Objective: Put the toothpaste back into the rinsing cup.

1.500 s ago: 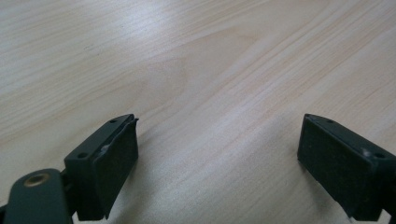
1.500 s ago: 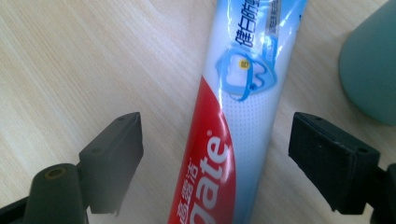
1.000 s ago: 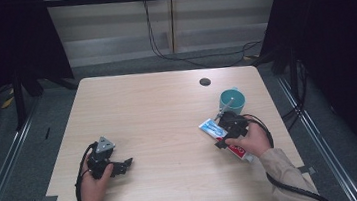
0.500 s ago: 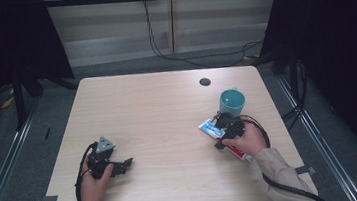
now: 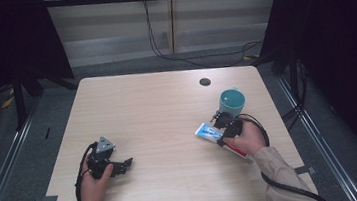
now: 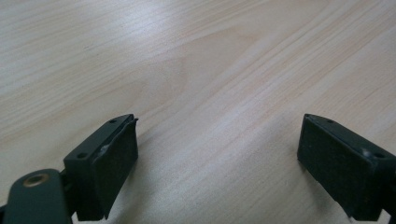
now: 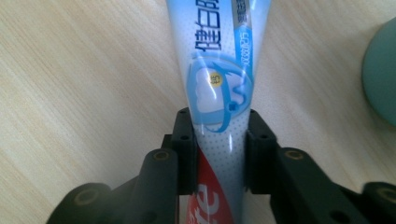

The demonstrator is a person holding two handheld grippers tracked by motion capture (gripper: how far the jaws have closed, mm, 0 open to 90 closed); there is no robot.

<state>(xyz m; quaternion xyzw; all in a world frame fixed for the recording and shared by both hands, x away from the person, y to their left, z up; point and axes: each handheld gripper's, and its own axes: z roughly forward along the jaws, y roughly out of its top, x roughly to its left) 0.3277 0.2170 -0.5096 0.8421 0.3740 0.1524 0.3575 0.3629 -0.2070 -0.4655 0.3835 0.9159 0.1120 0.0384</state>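
Observation:
A blue, white and red toothpaste tube [image 5: 209, 133] [image 7: 217, 70] lies on the wooden table [image 5: 158, 117] near its right side. My right gripper [image 5: 225, 126] [image 7: 219, 135] is shut on the tube's middle, both jaws pressing its sides. Just behind it stands a teal mug [image 5: 232, 102] [image 7: 380, 70]. My left gripper [image 5: 123, 165] [image 6: 217, 154] rests low over bare wood at the front left, open, with nothing between its jaws.
A small dark round hole [image 5: 205, 82] sits in the table near the back right. Black frames and cables stand behind the table. Bare wood stretches across the middle between the two hands.
The right gripper has slid slightly left along the tube, toward its blue end. The left hand has stayed put.

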